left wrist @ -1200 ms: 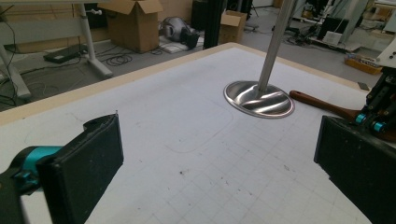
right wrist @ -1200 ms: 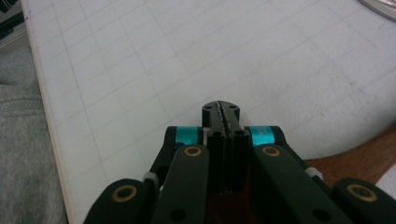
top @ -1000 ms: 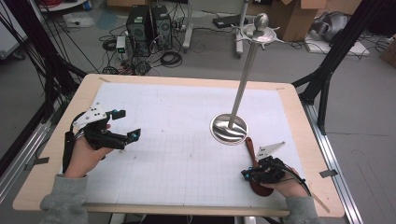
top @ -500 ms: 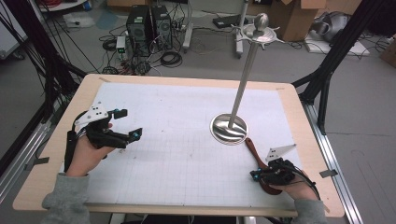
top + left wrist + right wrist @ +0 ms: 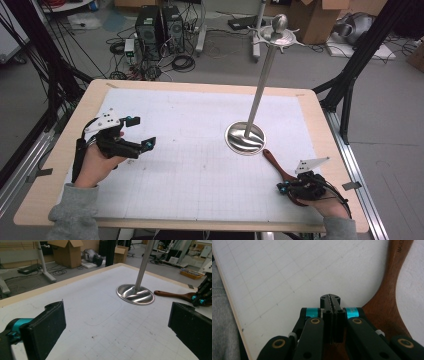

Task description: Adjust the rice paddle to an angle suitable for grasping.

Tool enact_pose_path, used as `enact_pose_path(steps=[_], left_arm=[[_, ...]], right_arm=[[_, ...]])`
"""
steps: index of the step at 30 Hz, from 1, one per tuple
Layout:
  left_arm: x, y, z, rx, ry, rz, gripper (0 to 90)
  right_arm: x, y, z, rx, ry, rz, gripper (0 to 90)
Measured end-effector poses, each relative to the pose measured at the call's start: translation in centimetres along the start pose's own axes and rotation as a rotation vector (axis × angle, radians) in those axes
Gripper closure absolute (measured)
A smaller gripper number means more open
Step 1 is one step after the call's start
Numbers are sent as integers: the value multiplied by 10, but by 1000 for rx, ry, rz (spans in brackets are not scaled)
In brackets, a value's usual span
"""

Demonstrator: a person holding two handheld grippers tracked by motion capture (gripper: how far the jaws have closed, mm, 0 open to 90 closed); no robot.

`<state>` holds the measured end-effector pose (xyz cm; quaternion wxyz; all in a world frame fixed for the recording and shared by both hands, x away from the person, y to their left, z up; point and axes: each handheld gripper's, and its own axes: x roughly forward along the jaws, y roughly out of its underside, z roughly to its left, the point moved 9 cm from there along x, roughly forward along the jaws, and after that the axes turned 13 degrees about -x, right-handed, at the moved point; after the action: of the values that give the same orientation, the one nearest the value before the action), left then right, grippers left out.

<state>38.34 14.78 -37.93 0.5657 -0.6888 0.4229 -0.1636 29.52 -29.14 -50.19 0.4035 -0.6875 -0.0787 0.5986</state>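
Right gripper (image 5: 284, 188) slid toward the table's near-right corner, jaws shut empty, wooden spoon (image 5: 276, 166) under and beside it; handle lettering unreadable. Left gripper (image 5: 142, 134) gapes open, holding nothing.

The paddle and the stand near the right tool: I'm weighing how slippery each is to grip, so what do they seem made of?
The paddle looks like wood with a smooth reddish-brown finish; faint grain shows. The stand looks like polished metal, probably steel: its round base mirrors the room and its pole shines silver.
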Motion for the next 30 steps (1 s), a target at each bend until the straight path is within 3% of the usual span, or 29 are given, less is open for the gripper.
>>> enact_pose_path(steps=[6, 10, 12, 15, 20, 24, 30], left_arm=[[0, 0, 0, 2, -3, 4, 18], [1, 2, -1, 3, -3, 10, 18], [-1, 3, -2, 12, -6, 17, 18], [-4, 3, -3, 14, -9, 15, 18], [-13, 5, -1, 13, -25, 11, 18], [-19, 8, 1, 7, -40, 10, 18], [-29, 10, 5, 5, -60, 7, 18]], right_arm=[[-1, -2, 1, -23, 7, 19, 893], [-3, -9, 1, -28, 11, -19, 893], [-6, -15, -8, -20, 66, -45, 893], [-8, -17, -14, -7, 92, -60, 893], [-9, -22, -36, 39, 173, -92, 893], [-10, -30, -49, 43, 224, -104, 893], [-8, -31, -61, 61, 237, -103, 893]])
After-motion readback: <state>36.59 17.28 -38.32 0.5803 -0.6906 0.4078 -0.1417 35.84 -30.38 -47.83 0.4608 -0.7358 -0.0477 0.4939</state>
